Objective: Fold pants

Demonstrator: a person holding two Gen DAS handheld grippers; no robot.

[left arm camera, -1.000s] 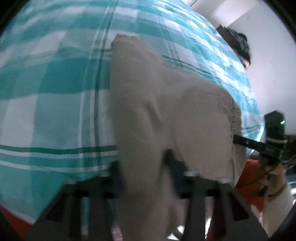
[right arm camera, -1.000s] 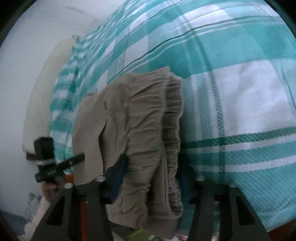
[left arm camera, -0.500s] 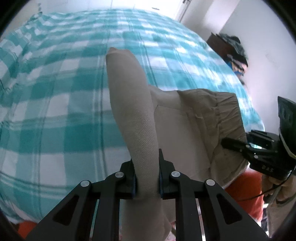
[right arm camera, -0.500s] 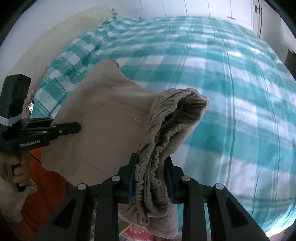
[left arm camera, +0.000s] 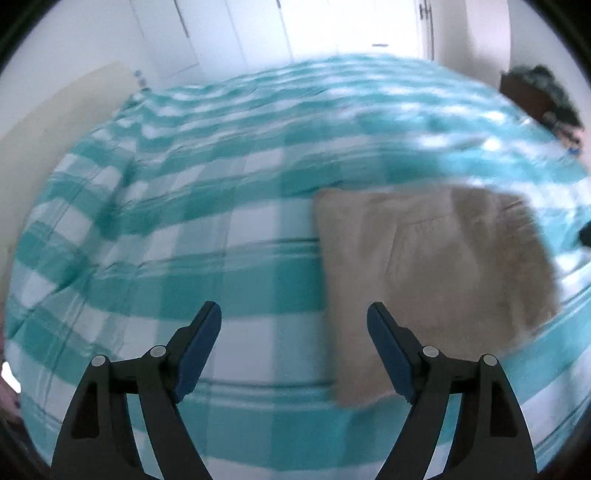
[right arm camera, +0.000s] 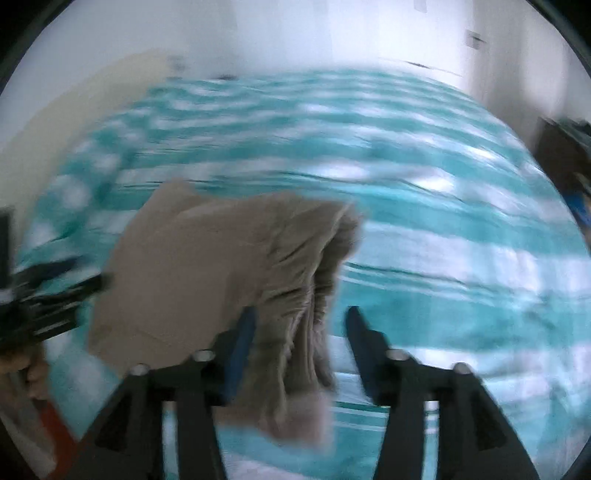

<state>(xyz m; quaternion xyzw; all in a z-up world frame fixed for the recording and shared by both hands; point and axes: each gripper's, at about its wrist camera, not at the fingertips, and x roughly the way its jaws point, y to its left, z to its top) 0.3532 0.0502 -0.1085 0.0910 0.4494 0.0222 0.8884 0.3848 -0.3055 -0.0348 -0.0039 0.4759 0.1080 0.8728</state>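
The beige pants (left arm camera: 424, 266) lie folded on the teal checked bedspread (left arm camera: 184, 229), blurred by motion. My left gripper (left arm camera: 295, 325) hovers above their left edge, its jaws opening wide and holding nothing. In the right wrist view, the gathered waistband (right arm camera: 295, 295) still stands up between the jaws of my right gripper (right arm camera: 299, 332). Those jaws are opening: the cloth rests against the left pad (right arm camera: 240, 343) and a gap shows on the other side. The left gripper (right arm camera: 48, 295) also appears at that view's left edge, beside the pants.
A beige headboard (left arm camera: 55, 122) stands at the left of the bed and white cupboard doors (left arm camera: 332, 26) at the back. Dark furniture with piled clothes (left arm camera: 535, 96) is at the right. A hand (right arm camera: 22, 369) shows low on the left.
Both grippers have lifted and drawn back from the bed. The left one has let go of the pants leg and spread wide. The right one's jaws have widened around the waistband.
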